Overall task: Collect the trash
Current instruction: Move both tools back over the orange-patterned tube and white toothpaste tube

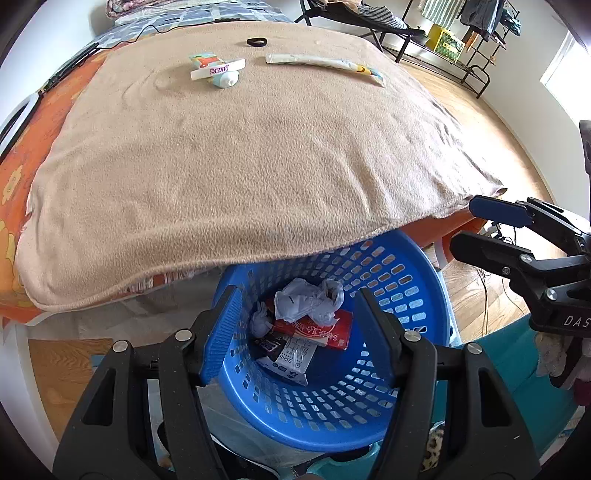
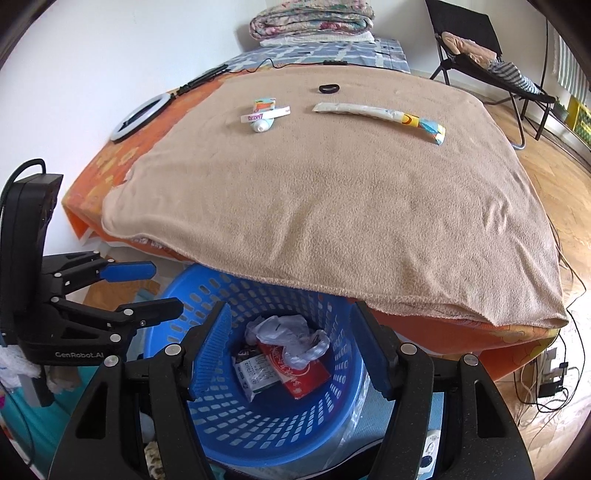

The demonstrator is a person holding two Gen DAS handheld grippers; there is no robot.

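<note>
Both of my grippers hang above the blue perforated basket (image 1: 413,295), which stands on the floor at the near edge of the bed, partly tucked under the overhanging tan blanket (image 1: 240,166).

Left gripper (image 1: 299,332): my two fingers stand spread, with nothing between them; through the gap I look straight down into the basket.

Right gripper (image 2: 291,350): fingers likewise spread and empty, also aimed into the basket. In the left wrist view this gripper shows at the right edge, beside the blanket's corner; in the right wrist view my left gripper shows at the left edge, its blue pad and black finger apart.

Basket contents: a crumpled pale plastic bag (image 1: 310,301) lies on top of a red packet (image 1: 325,328); a white printed carton (image 1: 291,360) lies beside and partly under the red packet, and a small crumpled scrap (image 1: 260,321) sits against the basket wall.

Trash on the blanket, well apart from both grippers, toward the far side: a small tube (image 2: 263,120) with a white labelled band (image 2: 264,113) lying across it, and to its right a long flattened wrapper (image 2: 380,116) with a coloured end. A black ring (image 2: 328,88) lies beyond these two, between them.

Surroundings: an orange patterned sheet (image 2: 110,166) shows under the blanket, a white ring light (image 2: 142,118) rests on it near the wall, and folded quilts (image 2: 310,18) are stacked at the far end of the bed.
</note>
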